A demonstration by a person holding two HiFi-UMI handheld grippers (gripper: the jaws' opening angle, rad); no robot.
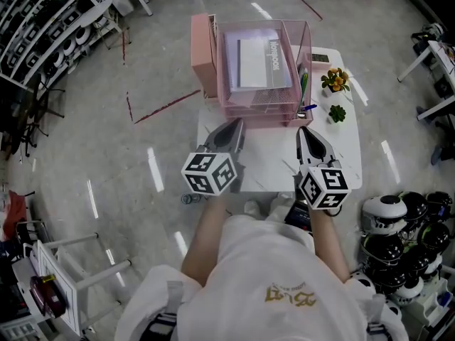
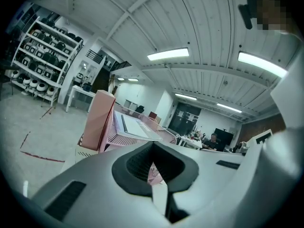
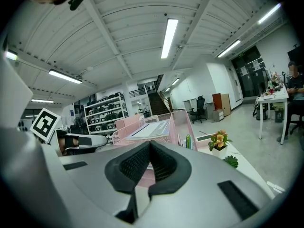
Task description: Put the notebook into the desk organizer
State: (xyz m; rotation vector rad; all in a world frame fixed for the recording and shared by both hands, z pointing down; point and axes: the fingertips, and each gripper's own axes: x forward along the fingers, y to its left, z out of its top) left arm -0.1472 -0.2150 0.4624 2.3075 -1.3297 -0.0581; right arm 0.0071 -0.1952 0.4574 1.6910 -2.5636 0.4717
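Both forearms reach forward side by side over the near edge of the white tabletop (image 1: 264,170). The left hand-held gripper (image 1: 236,123) and right hand-held gripper (image 1: 302,131) point nearly level at the pink desk organizer (image 1: 260,112), each with jaws pressed together on nothing. The notebook (image 1: 256,61) lies flat in the organizer's top tray.

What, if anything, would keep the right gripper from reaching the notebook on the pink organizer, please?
Probably nothing, so likely yes: the right gripper sits just before the organizer, and the notebook lies uncovered on top. Its shut jaws would need opening.
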